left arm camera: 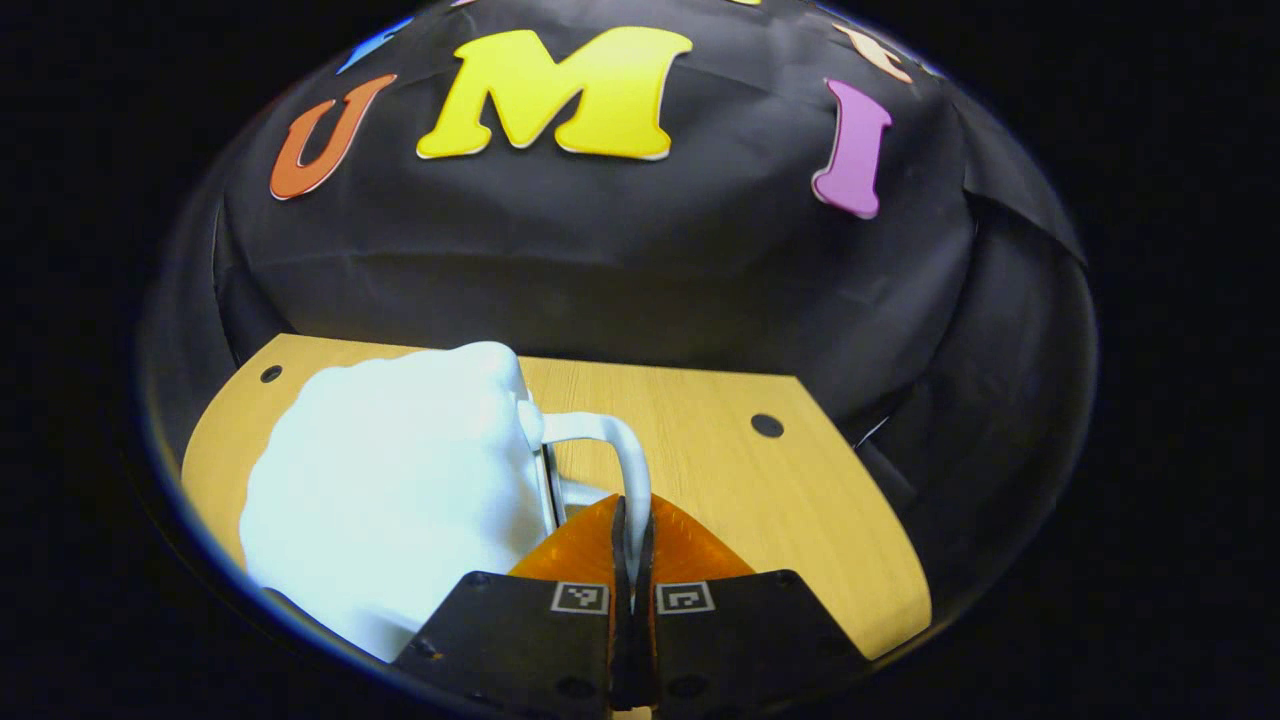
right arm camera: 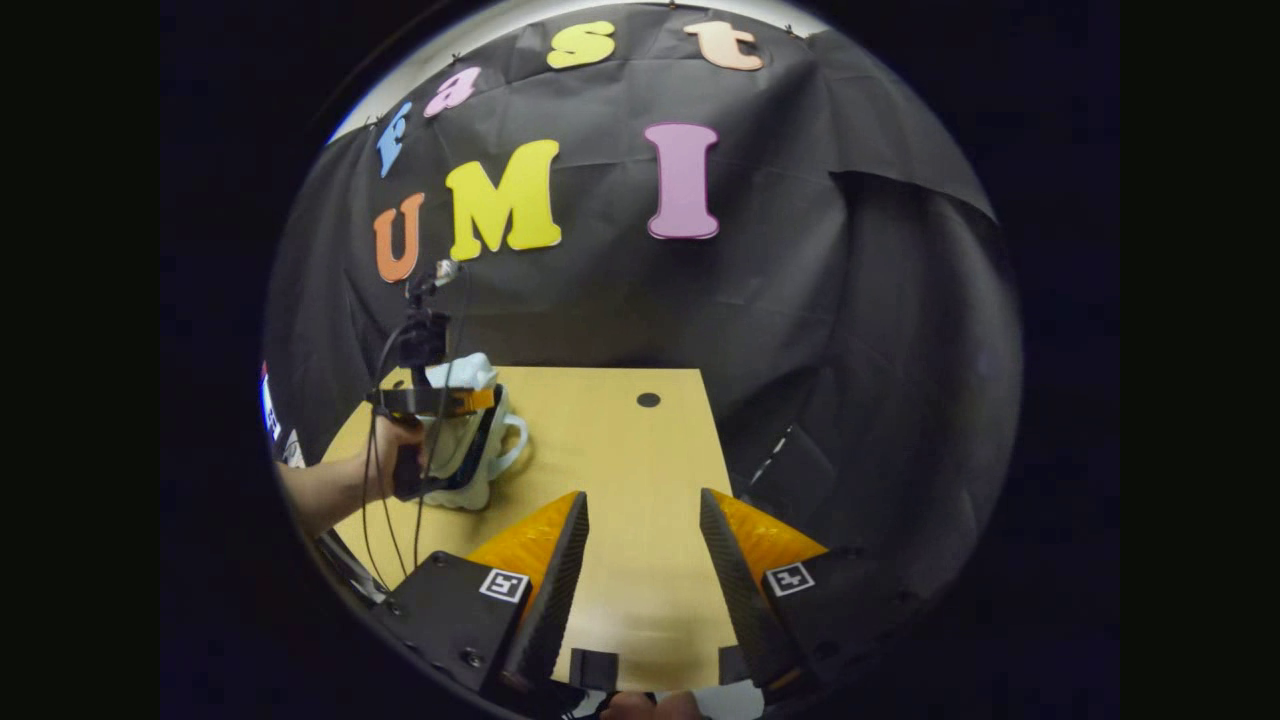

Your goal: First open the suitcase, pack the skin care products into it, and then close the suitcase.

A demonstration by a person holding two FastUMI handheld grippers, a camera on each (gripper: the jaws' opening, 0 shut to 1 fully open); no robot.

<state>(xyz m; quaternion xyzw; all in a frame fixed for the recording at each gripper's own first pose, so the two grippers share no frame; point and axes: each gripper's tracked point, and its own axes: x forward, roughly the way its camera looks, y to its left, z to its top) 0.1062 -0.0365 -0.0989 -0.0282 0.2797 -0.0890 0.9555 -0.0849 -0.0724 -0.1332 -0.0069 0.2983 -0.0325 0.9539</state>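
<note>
A small pale, ribbed suitcase [left arm camera: 400, 480] rests on the wooden table [left arm camera: 720, 470], its lid looking closed. Its curved white handle [left arm camera: 610, 430] points right, and my left gripper [left arm camera: 632, 512] is shut on the lower part of that handle. In the right gripper view the same suitcase [right arm camera: 468, 475] sits at the table's left side, with a hand [right arm camera: 395, 440] holding the left gripper [right arm camera: 470, 402] over it. My right gripper [right arm camera: 640, 510] hangs open above the bare table [right arm camera: 620, 440], well to the right of the suitcase, with nothing between its fingers.
The table has small round holes [left arm camera: 767, 425] near its back corners. Black cloth wall stands close behind and to the right of the table. Cables [right arm camera: 375, 500] hang from the left gripper. The table's right edge [right arm camera: 715, 450] lies just beyond my right fingers.
</note>
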